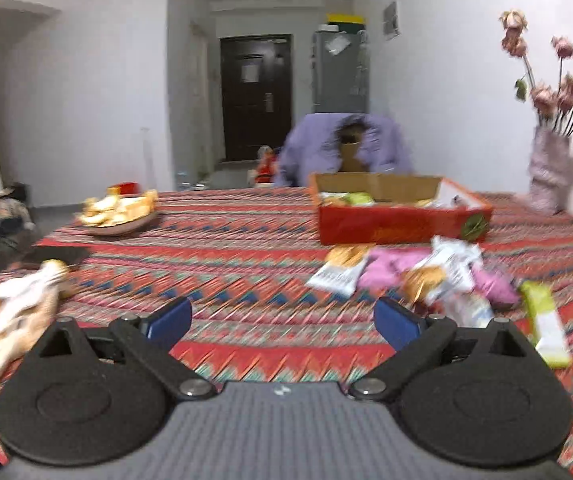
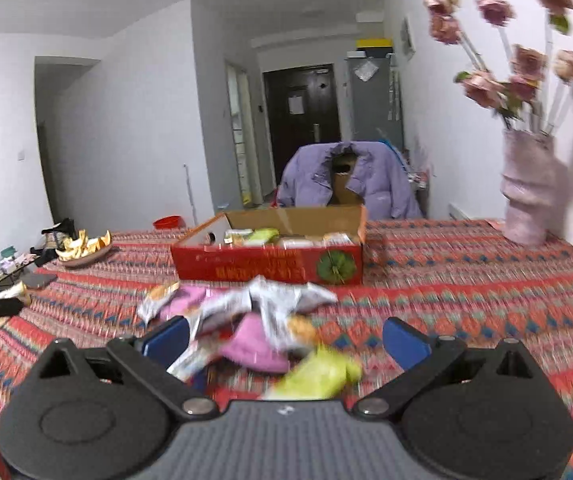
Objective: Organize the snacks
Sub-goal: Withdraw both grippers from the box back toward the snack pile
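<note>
**Both grippers spread wide over snack pile, nothing held**

Patterned red tablecloth (image 1: 246, 240) fills the lower half of both views; white walls and a dark door (image 1: 256, 96) sit behind, upper centre. Both frames are motion-blurred.

Left gripper (image 1: 282, 320): blue fingers (image 1: 168, 320) wide apart, only bare cloth between them. Snack pile (image 1: 426, 276) sits right of centre in the left wrist view, just past the right finger: white, pink and orange packets, details too blurred to read. Green-white packet (image 1: 546, 324) lies at the right edge of the pile.

Right gripper (image 2: 286, 340): fingers also wide apart, gripping nothing. Pile (image 2: 246, 320) sits between and just ahead of the fingers, bottom centre. Green packet (image 2: 318, 376) is nearest the camera; cannot tell if it touches the gripper body.

Red cardboard box (image 1: 402, 226), open top, stands on the cloth just behind the pile and already has packets inside. Same box (image 2: 270, 264) is mid-frame in the right wrist view.

Bowl of peel-like yellow pieces (image 1: 120, 210) mid-left. Pink vase with dried flowers (image 2: 526, 188) far right. Purple jacket on a chair (image 2: 350, 180) behind the box.
</note>
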### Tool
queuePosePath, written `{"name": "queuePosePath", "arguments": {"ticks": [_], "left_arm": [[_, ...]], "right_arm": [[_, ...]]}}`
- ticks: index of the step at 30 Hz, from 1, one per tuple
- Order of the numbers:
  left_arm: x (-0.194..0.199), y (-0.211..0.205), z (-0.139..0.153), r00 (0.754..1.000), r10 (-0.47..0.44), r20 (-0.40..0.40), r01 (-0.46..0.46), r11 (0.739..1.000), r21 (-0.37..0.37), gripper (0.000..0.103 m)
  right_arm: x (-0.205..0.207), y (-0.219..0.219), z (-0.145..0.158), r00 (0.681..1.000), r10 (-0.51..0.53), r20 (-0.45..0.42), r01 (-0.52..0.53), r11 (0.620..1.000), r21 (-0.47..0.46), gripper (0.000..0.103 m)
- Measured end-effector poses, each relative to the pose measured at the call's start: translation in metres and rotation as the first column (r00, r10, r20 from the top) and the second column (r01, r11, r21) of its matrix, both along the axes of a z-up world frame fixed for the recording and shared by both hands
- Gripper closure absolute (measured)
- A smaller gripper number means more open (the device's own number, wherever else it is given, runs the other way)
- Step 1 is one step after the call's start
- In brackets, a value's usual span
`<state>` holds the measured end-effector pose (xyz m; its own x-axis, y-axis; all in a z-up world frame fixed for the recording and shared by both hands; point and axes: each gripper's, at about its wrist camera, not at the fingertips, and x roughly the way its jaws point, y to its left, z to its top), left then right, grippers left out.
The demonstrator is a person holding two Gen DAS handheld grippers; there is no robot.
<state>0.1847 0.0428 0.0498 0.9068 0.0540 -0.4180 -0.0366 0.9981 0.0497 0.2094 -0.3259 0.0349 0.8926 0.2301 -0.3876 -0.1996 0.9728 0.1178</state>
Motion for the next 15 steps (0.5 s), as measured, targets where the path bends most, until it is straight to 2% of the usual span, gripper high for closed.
{"name": "queuePosePath", "arguments": {"ticks": [3, 7, 11, 15], "left_arm": [[-0.025, 0.000, -0.005, 1.000, -0.021, 0.011, 0.021, 1.000, -0.007, 0.002], [-0.038, -0.003, -0.014, 0.999, -0.043, -0.013, 0.042, 0.998, -0.039, 0.002], [-0.046, -0.005, -0.020, 0.999, -0.040, -0.019, 0.039, 0.999, -0.020, 0.002], [-0.051, -0.001, -0.022, 0.999, -0.034, -0.025, 0.034, 0.999, -0.031, 0.002]], "right_arm": [[-0.029, 0.007, -0.012, 1.000, 0.006, -0.017, -0.007, 0.999, -0.041, 0.000], [-0.052, 0.019, -0.024, 1.000, -0.005, -0.027, 0.002, 0.994, -0.113, 0.000], [-0.066, 0.029, -0.033, 0.999, -0.021, -0.030, 0.015, 0.983, -0.181, 0.000], [-0.069, 0.029, -0.033, 0.999, -0.016, -0.038, 0.009, 0.984, -0.177, 0.000]]}}
